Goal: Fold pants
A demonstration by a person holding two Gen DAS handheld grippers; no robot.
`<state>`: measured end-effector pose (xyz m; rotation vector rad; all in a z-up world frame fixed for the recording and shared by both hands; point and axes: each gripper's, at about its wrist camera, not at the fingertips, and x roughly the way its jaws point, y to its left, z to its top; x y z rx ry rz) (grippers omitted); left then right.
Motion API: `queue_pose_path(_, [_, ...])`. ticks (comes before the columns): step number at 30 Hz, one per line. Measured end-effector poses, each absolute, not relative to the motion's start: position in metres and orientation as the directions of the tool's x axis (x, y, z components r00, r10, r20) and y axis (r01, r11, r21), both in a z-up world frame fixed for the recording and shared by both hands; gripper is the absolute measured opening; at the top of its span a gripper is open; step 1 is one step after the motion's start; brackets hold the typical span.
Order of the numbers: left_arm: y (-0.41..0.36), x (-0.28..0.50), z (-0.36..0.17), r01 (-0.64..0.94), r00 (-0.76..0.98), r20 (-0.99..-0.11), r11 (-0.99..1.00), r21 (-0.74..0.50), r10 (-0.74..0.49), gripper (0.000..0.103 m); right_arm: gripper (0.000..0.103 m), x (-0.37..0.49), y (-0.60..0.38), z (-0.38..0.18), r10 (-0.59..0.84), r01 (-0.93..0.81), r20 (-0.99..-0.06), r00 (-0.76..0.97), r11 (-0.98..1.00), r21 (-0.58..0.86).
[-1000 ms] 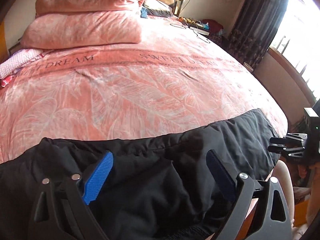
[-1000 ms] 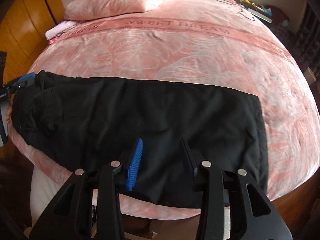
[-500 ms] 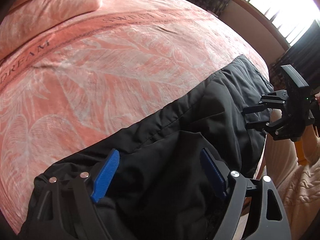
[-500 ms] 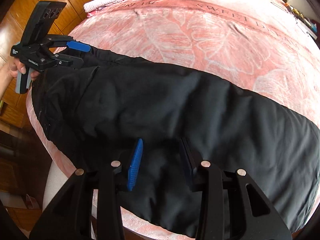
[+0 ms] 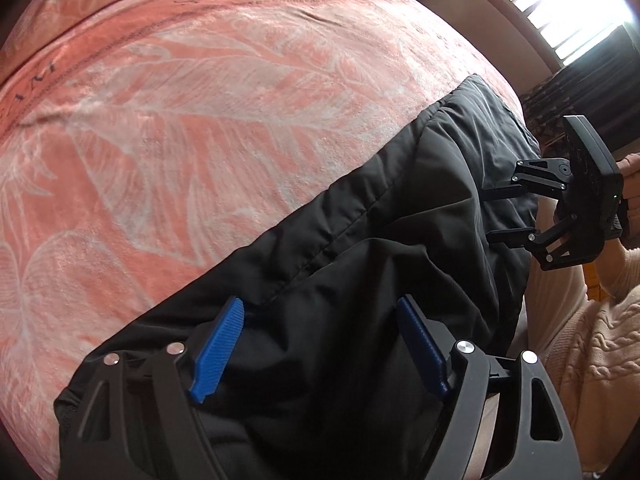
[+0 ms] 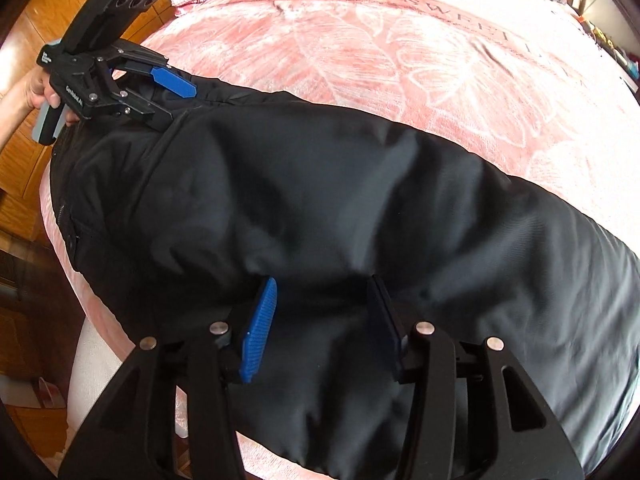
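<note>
- we are holding the left gripper (image 5: pixel 320 344) low over the black pants (image 5: pixel 360 280), near the bottom middle of the left wrist view, its jaws standing wide apart with dark cloth lying between the two blue pads (image 5: pixel 218 350).
- its jaws have just been closing a little, yet the pads are not pressing the cloth together; whether their tips are touching the fabric we cannot tell.
- in the right wrist view the same gripper (image 6: pixel 176 100) is showing at the upper left, over the waist end of the pants (image 6: pixel 320 220), with a hand (image 6: pixel 40 88) wrapped round its handle.
- we are holding the right gripper (image 6: pixel 320 328) at the bottom middle of its own view, jaws partly apart and just now opening further, with black fabric between the pads but no pinch on it.
- in the left wrist view that gripper (image 5: pixel 496 216) is sitting at the right edge, its fingers reaching over the far end of the pants, a cream knit sleeve (image 5: pixel 592 352) below it.
- the pants are lying stretched in a long band across the near edge of the pink leaf-print bedspread (image 5: pixel 200 120), running from lower left to upper right in the left wrist view.
- compared with a second ago, both cameras are now looking more steeply down and sitting closer to the cloth, so the pillows have slid out of the left view.
- the left gripper has come in over the waistband, where earlier only its tip was showing at the left edge of the right wrist view.
</note>
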<state>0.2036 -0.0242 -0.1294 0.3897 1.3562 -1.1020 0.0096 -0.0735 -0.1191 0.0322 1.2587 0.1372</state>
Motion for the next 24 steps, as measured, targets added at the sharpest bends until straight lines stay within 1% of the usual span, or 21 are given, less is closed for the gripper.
queue_pose_path(2, [-0.018,0.213,-0.13,0.777,-0.183,-0.898,0.5,-0.382,-0.401,0.079,0.048,0.01,-0.075,-0.121,0.129,-0.082,-0.945,0.301,0.991,0.109])
queue_pose_path(3, [-0.017,0.217,-0.131,0.764,-0.202,-0.893,0.505,-0.401,-0.403,0.077,0.048,0.01,-0.076,-0.121,0.132,-0.082,-0.945,0.3,0.99,0.113])
queue_pose_path(5, [-0.018,0.218,-0.133,0.769,-0.234,-0.893,0.488,-0.412,-0.384,0.066,0.049,0.011,-0.077,-0.123,0.137,-0.079,-0.946,0.295,0.99,0.119])
queue_pose_path(7, [-0.019,0.218,-0.135,0.764,-0.275,-0.886,0.474,-0.437,-0.373,0.062,0.053,0.009,-0.078,-0.125,0.142,-0.077,-0.947,0.29,0.989,0.124])
queue_pose_path(9, [-0.018,0.219,-0.135,0.763,-0.29,-0.885,0.47,-0.444,-0.365,0.054,0.06,0.01,-0.076,-0.126,0.142,-0.081,-0.948,0.286,0.989,0.123])
queue_pose_path(11, [-0.02,0.214,-0.133,0.788,-0.288,-0.893,0.444,-0.427,-0.346,0.033,0.063,0.012,-0.072,-0.128,0.137,-0.092,-0.948,0.286,0.989,0.116])
queue_pose_path(12, [-0.021,0.207,-0.131,0.812,-0.283,-0.901,0.418,-0.407,-0.329,0.029,0.064,0.013,-0.07,-0.128,0.13,-0.097,-0.949,0.286,0.99,0.107])
queue_pose_path(13, [-0.024,0.2,-0.131,0.836,-0.263,-0.915,0.401,-0.375,-0.306,0.022,0.064,0.013,-0.069,-0.128,0.125,-0.1,-0.95,0.287,0.99,0.1])
queue_pose_path(14, [-0.024,0.196,-0.133,0.851,-0.236,-0.928,0.399,-0.341,-0.29,0.017,0.064,0.013,-0.068,-0.129,0.125,-0.1,-0.95,0.287,0.99,0.1])
queue_pose_path(16, [-0.024,0.189,-0.131,0.858,-0.181,-0.937,0.418,-0.299,-0.299,0.015,0.065,0.012,-0.07,-0.129,0.135,-0.091,-0.949,0.286,0.989,0.113])
queue_pose_path(19, [-0.018,0.181,-0.121,0.868,-0.053,-0.941,0.45,-0.209,-0.334,0.011,0.065,0.015,-0.069,-0.129,0.134,-0.08,-0.951,0.279,0.99,0.116])
queue_pose_path(22, [0.001,0.183,-0.1,0.839,0.107,-0.91,0.527,-0.133,-0.401,0.01,0.064,0.016,-0.069,-0.126,0.129,-0.059,-0.951,0.282,0.991,0.117])
queue_pose_path(24, [0.005,0.18,-0.095,0.829,0.159,-0.893,0.548,-0.111,-0.421,0.01,0.064,0.017,-0.07,-0.125,0.133,-0.052,-0.946,0.295,0.991,0.123])
